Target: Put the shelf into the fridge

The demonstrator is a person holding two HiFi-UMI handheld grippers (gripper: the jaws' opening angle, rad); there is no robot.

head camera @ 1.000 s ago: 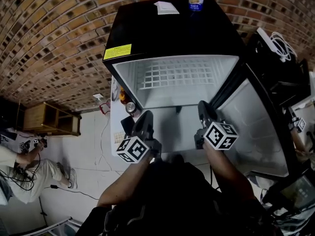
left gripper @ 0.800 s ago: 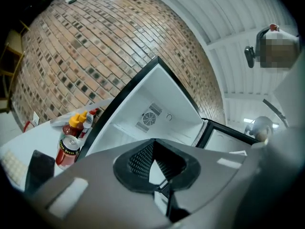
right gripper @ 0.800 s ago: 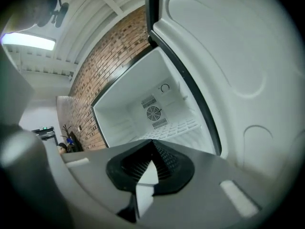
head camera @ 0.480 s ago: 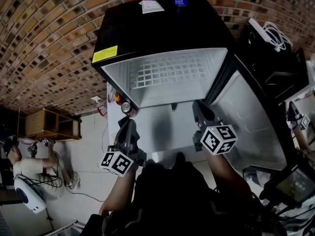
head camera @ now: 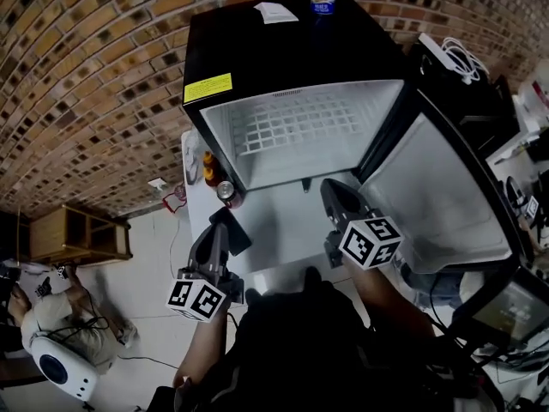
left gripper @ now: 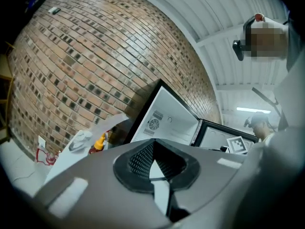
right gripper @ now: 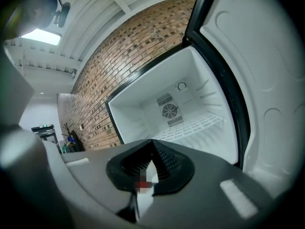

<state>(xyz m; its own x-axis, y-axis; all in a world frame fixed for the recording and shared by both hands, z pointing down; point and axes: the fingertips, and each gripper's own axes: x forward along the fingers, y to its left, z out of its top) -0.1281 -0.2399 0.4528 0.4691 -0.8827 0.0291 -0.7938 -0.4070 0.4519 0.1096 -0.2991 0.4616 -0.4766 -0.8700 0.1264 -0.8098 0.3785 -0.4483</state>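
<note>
One shelf (head camera: 296, 130) flat, long axis L-R

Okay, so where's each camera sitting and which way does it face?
Head view: on the person's head, facing steeply down at the open fridge; forearms, left tool and right tool show.
Left gripper view: on the left tool, facing past its shut jaws toward the brick wall and fridge.
Right gripper view: on the right tool, facing past its shut jaws into the fridge at the wire shelf.
Shared: head and right gripper views both show that shelf.
</note>
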